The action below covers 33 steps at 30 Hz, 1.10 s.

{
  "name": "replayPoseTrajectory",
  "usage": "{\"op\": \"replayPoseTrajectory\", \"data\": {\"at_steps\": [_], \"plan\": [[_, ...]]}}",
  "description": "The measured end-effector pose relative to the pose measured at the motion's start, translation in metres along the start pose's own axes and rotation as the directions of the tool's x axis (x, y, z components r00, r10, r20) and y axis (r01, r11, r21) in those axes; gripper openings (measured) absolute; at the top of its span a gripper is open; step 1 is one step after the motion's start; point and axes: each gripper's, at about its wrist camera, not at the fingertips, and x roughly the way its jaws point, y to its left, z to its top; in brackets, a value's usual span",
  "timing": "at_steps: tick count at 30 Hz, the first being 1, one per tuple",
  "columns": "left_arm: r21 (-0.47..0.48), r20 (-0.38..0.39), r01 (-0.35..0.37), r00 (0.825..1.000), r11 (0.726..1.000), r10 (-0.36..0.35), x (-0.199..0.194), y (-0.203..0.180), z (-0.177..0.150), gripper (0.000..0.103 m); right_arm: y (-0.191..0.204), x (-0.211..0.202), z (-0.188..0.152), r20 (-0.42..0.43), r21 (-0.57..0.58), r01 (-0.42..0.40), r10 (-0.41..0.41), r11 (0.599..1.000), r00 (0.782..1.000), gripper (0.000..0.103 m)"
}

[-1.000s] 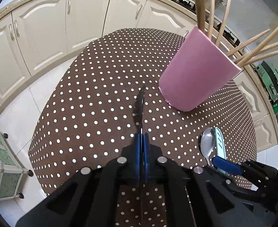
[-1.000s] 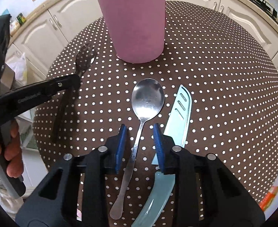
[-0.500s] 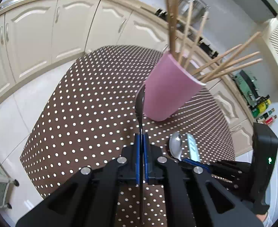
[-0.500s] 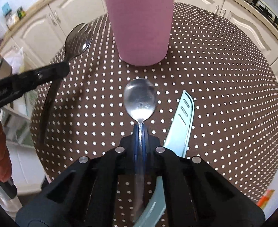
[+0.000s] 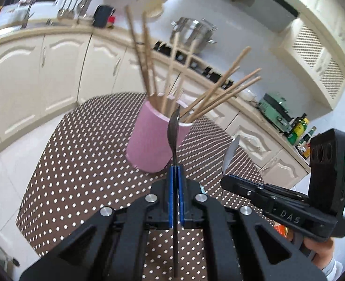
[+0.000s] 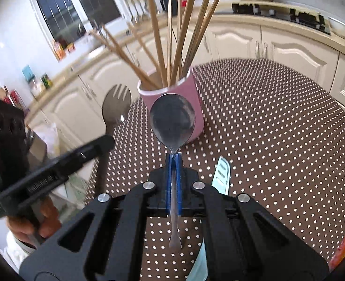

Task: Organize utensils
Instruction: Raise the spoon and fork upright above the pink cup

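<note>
Beside right gripper [image 6: 172,161], right view only: teal knife [image 6: 221,175].

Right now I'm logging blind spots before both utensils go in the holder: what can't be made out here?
- Pale blue knife: right wrist view, its handle hidden behind the right gripper.
- Pink cylindrical holder: neither view shows its inside below the wooden chopsticks.
- Dark plastic spork: edge-on in the left wrist view, in the left gripper, its tines unreadable.
- Steel spoon: covers part of the holder's front.

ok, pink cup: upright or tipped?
Upright. The pink cup stands on its base on the dotted tablecloth, rim up, chopsticks fanning out of its top.
</note>
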Motion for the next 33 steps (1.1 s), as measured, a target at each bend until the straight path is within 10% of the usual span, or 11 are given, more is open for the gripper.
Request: {"op": "replayPoseTrajectory", "data": {"at_steps": [13, 33], "plan": [[0.076, 0.184, 0.092, 0.977, 0.993, -0.105, -0.004, -0.019, 0.024, 0.004, -0.007, -0.054, 0.02, 0.192, 0.022, -0.081, 0.075, 0.996, 0.978, 0.004], [0.089, 0.55, 0.056, 0.829, 0.994, -0.096, 0.012, -0.021, 0.089, 0.004, 0.042, -0.062, 0.105, 0.41, -0.096, -0.091, 0.123, 0.991, 0.904, 0.004]]}}
